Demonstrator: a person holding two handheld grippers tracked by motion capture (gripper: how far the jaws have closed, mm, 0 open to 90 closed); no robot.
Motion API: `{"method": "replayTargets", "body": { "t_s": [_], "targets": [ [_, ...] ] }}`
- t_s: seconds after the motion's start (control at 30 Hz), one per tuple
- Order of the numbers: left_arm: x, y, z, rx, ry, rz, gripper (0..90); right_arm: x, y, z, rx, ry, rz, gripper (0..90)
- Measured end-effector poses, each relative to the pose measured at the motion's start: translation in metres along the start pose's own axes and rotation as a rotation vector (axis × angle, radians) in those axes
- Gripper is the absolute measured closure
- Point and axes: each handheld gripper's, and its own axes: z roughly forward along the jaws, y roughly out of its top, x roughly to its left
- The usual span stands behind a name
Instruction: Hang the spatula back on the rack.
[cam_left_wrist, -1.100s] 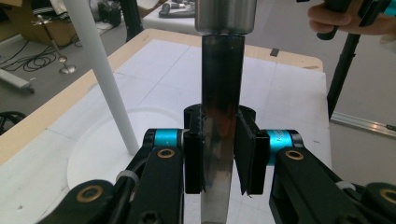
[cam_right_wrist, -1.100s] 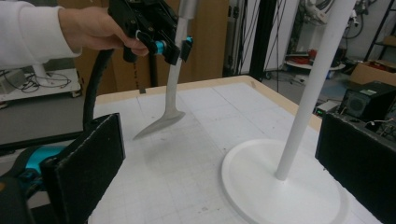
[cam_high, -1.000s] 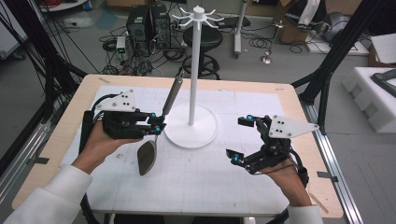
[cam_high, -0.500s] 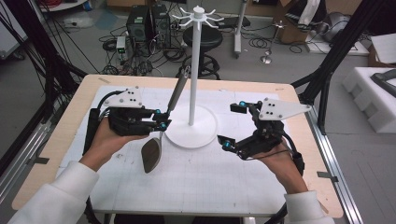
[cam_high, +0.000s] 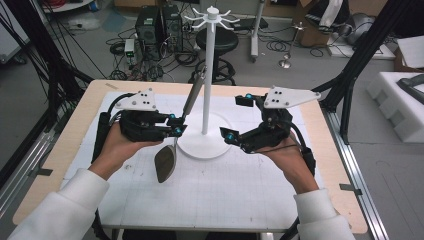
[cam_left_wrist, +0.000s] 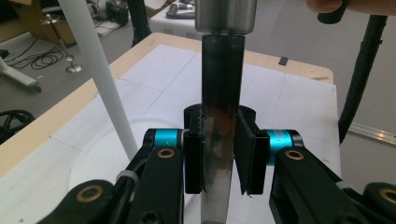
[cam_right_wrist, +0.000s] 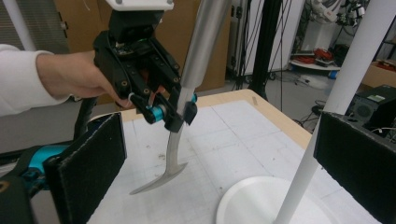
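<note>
sleeves: white, long, on both forearms | left gripper (cam_high: 176, 131): black linkage body, cyan collars, brass-coloured pivot screws, flat black pads (cam_left_wrist: 248, 156), grey three-cornered plate with dark dots | right gripper (cam_high: 236, 118): black body, cyan fittings, same grey plate, foam-like black pads (cam_right_wrist: 88, 163) | cables: black, trailing by each wrist

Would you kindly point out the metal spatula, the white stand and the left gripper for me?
metal spatula (cam_high: 165, 162): high view, on its blade.
white stand (cam_high: 208, 75): high view, midway up its pole.
left gripper (cam_left_wrist: 223, 161): left gripper view, between the fingertips, shut on the spatula's neck.
</note>
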Motion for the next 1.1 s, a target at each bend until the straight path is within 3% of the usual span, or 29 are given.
{"method": "replayTargets", "body": {
  "t_s": [0.23, 0.5, 0.7, 0.77, 1.1],
  "targets": [
    [0.002, 0.0, 0.003, 0.001, 0.009, -0.005, 74.8, -0.002, 0.01, 0.008, 0.013, 0.012, 0.006, 2.7],
    [0.001, 0.002, 0.007, 0.002, 0.009, -0.008, 74.7, -0.002, 0.022, 0.018, 0.022, 0.015, -0.021, 5.8],
    [0.001, 0.002, 0.011, -0.009, 0.017, -0.021, 74.7, 0.0, 0.031, 0.026, 0.031, -0.019, -0.015, 9.1],
    [0.002, 0.002, 0.011, 0.001, 0.016, -0.013, 74.8, 0.001, 0.034, 0.029, 0.022, -0.012, -0.008, 14.1],
    [0.001, 0.002, 0.011, 0.009, 0.022, -0.008, 74.7, 0.004, 0.044, 0.044, 0.038, -0.044, 0.016, 16.1]
  ]
}}
